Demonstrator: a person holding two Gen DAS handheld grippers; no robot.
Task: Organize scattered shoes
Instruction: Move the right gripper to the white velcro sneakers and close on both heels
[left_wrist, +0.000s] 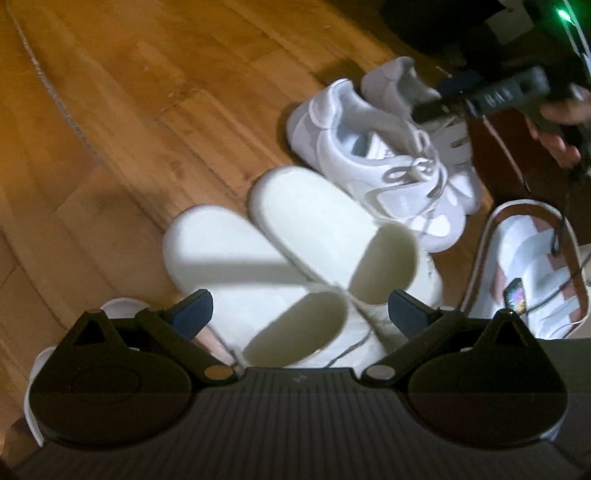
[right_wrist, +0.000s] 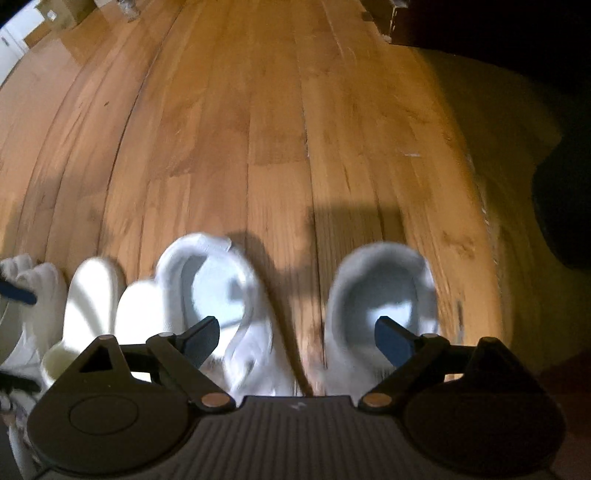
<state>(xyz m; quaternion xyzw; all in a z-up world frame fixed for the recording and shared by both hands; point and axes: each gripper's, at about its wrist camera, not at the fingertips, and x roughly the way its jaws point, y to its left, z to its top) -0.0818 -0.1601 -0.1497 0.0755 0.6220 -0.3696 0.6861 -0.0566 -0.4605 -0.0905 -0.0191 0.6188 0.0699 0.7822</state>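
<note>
Across the wood floor (right_wrist: 258, 110) lie the shoes, none in any box or rack that shows. Largest are two white sneakers (right_wrist: 218, 295), side by side with a strip of bare floor between them, heel openings toward the right wrist camera and nothing inside either. In the left wrist view they look closer together, though blur makes that hard to judge. Just beside them sit two cream slippers (left_wrist: 288, 258), one overlapping the other, both hollow. To the right of the slippers, a sandal (left_wrist: 532, 266) with pale straps has a thin dark cord lying across it.

Over the sneakers hangs the right gripper (right_wrist: 297, 338), jaws wide apart, holding nothing. Above the slippers, the left gripper (left_wrist: 299, 312) also stands spread wide and empty. A hand (left_wrist: 557, 129) grips the right tool's handle.
</note>
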